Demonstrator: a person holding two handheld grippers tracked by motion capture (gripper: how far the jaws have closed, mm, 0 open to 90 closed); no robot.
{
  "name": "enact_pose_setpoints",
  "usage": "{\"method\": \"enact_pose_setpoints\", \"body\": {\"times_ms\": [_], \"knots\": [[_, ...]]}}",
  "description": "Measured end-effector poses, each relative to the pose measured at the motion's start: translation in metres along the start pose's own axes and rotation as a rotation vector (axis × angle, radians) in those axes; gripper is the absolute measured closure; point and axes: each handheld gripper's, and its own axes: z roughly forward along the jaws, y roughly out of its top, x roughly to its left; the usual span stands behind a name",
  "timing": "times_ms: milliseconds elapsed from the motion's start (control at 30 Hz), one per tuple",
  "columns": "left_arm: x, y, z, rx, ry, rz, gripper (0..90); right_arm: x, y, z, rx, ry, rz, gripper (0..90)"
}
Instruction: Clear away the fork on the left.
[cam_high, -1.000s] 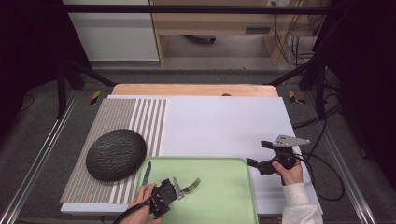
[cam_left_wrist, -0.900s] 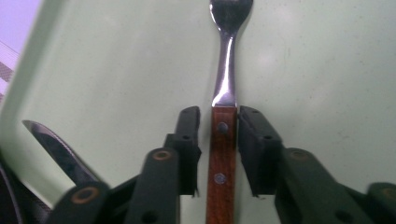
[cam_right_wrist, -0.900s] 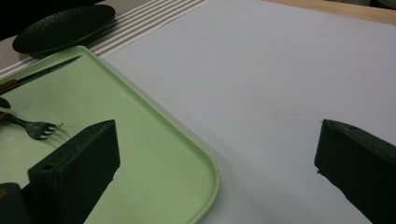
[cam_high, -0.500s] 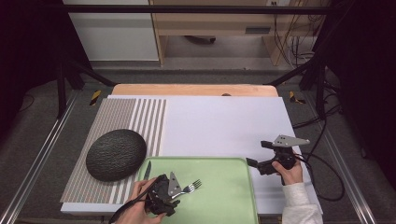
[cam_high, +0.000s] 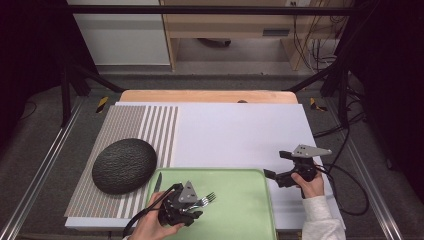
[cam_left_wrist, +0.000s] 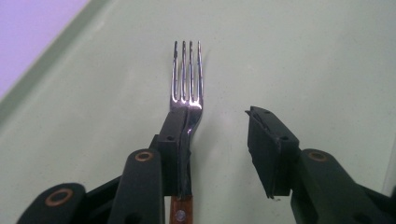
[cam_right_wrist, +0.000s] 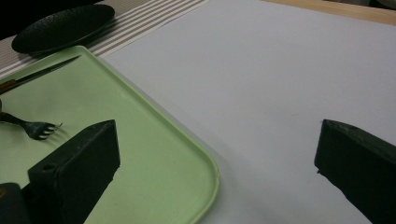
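Observation:
A metal fork (cam_high: 207, 198) with a wooden handle lies on the green tray (cam_high: 240, 210) near its front left. My left gripper (cam_high: 192, 205) is open around the fork's neck. In the left gripper view the fork (cam_left_wrist: 187, 74) rests against the left jaw while the right jaw stands well apart, over the tray (cam_left_wrist: 303, 56). A knife (cam_high: 158, 182) lies along the tray's left edge. My right gripper (cam_high: 270, 175) hovers open just right of the tray, over the white sheet (cam_high: 240, 135). In the right gripper view the gripper (cam_right_wrist: 217, 126) holds nothing, with the fork (cam_right_wrist: 35, 127) and knife (cam_right_wrist: 42, 72) off to the left.
A dark textured round dish (cam_high: 123, 165) sits on the striped mat (cam_high: 125, 125) left of the tray. A wooden board (cam_high: 200, 96) runs along the table's far edge. Black frame legs and cables stand beyond and right of the table.
My left gripper has shifted very slightly over the tray's front left, staying at the fork. The right gripper has not moved.

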Motion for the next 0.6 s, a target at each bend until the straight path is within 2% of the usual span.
{"method": "enact_pose_setpoints", "body": {"times_ms": [100,200,367,600], "knots": [[0.002,-0.002,0.002,-0.003,-0.022,-0.021,70.5,0.0,0.0,0.0,0.001,0.001,0.001,0.5],[0.004,-0.004,0.005,0.016,-0.023,-0.021,79.8,0.0,0.0,0.001,0.004,0.002,0.002,0.5],[0.005,-0.005,0.007,0.027,-0.033,-0.013,89.5,0.0,0.0,0.0,0.002,0.001,0.0,0.5],[0.006,-0.006,0.012,0.03,-0.04,0.007,89.9,0.001,0.0,0.001,0.005,0.002,0.003,0.5]]}}
